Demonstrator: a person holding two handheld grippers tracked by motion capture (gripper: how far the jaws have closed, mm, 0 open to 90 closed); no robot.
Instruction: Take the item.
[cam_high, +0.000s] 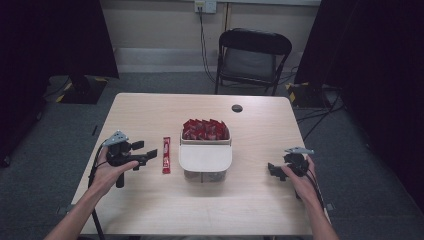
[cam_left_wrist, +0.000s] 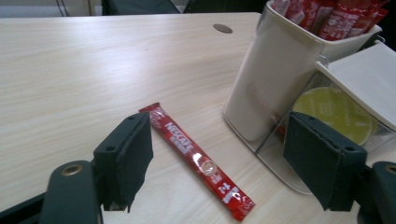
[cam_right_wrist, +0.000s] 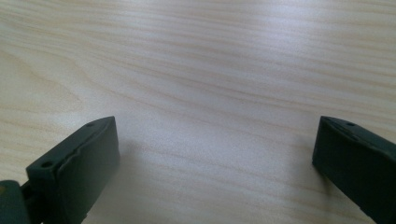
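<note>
- Left gripper (cam_high: 148, 153) sits with its jaws spread wide and nothing between the pads; the red Nescafé stick sachet (cam_left_wrist: 196, 159) lies flat on the table (cam_high: 260, 200), free of the pads.
- In the high view that sachet (cam_high: 166, 155) lies just left of the white sachet holder (cam_high: 205, 157), lengthwise toward the far edge.
- As I read it, a single stick is being dealt out of the holder, whose top bin is packed with red sachets (cam_high: 205, 129).
- For another pick: come in from above, pinch one stick near its top, lift straight up so neighbours don't drag.
- Right gripper (cam_high: 274, 171) rests wide open over bare wood, holding nothing, well apart from the holder.
- Room is generous: open tabletop left and near; mind the holder's clear front lip (cam_left_wrist: 299, 158) close to the left gripper's pad.
</note>
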